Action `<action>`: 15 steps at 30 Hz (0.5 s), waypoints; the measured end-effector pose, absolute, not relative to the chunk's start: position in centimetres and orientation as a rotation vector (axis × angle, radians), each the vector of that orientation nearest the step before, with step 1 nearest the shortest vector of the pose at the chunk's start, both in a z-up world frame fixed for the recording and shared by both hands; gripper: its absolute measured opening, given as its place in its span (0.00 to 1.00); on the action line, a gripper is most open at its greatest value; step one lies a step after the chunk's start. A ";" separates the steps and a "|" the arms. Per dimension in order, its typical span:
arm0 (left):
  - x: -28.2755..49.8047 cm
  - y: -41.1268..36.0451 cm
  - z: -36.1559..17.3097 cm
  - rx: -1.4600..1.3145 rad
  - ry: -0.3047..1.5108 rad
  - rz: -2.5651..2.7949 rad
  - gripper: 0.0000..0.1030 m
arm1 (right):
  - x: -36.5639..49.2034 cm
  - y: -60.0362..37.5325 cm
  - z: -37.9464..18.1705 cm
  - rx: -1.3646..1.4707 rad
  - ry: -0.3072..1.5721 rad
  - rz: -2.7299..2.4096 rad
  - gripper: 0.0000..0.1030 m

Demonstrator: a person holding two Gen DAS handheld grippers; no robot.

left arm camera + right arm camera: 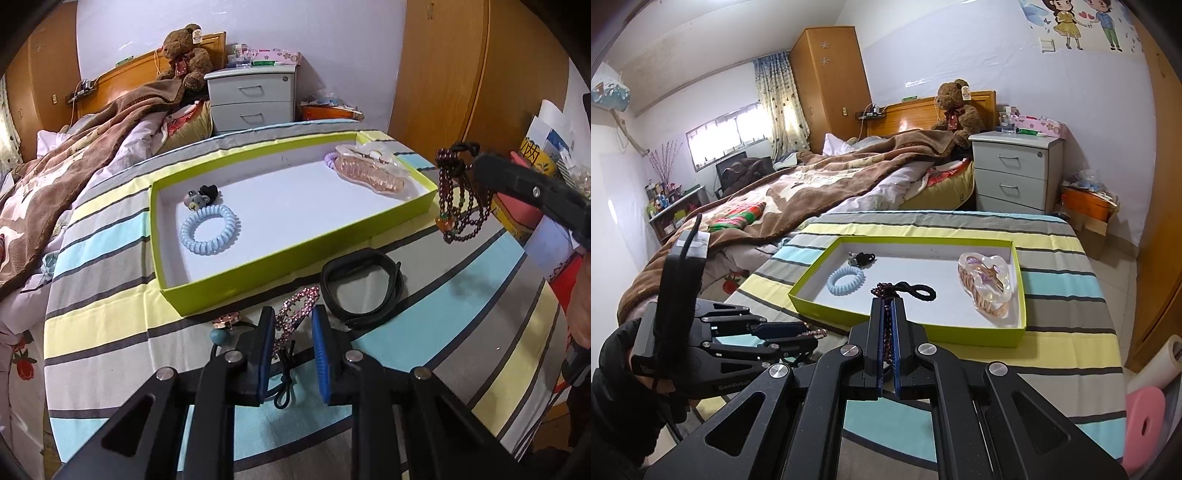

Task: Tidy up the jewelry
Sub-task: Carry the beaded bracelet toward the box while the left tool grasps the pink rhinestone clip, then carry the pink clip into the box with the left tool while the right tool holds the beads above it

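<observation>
A green-walled box point(229, 284) point(827, 308) with a white floor lies on the striped table. It holds a light blue coil hair tie point(209, 233) point(846, 281), a small bear hair tie point(197, 198) point(860, 259) and a clear pink hair claw point(371, 174) point(988, 286). My right gripper point(887, 306) point(476, 162) is shut on a dark bead bracelet point(458, 199) point(886, 290), held in the air by the box's right end. My left gripper point(293, 317) point(812, 334) is open low over the table, its fingers either side of a pink rhinestone clip point(295, 310). A black band point(360, 291) lies right of it.
A black elastic point(284, 384) and a round gold and blue piece point(225, 325) lie near the left gripper. A bed with a brown blanket point(812, 184) stands left, a grey nightstand point(1015, 173) behind, a wooden door point(443, 74) at right.
</observation>
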State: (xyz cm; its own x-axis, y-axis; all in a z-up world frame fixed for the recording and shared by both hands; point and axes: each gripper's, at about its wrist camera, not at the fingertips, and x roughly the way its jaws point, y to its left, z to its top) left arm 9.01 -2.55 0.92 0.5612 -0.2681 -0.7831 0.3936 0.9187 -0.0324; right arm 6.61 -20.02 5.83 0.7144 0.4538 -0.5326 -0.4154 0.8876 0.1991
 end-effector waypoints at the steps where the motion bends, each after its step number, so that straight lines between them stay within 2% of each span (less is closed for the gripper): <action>1: 8.9 -2.5 1.1 0.150 0.890 -0.391 0.21 | 6.5 -19.9 5.9 0.064 0.605 0.480 0.03; 15: 9.6 -1.8 4.8 0.139 0.817 -0.369 0.21 | 8.5 -19.2 8.5 0.040 0.573 0.455 0.03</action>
State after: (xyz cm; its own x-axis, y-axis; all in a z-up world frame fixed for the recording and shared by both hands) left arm 9.58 -1.75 4.75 0.6252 -0.2669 -0.7334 0.3733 0.9275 -0.0194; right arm 8.47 -19.16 8.54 0.7441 0.4265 -0.5142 -0.4045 0.9002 0.1613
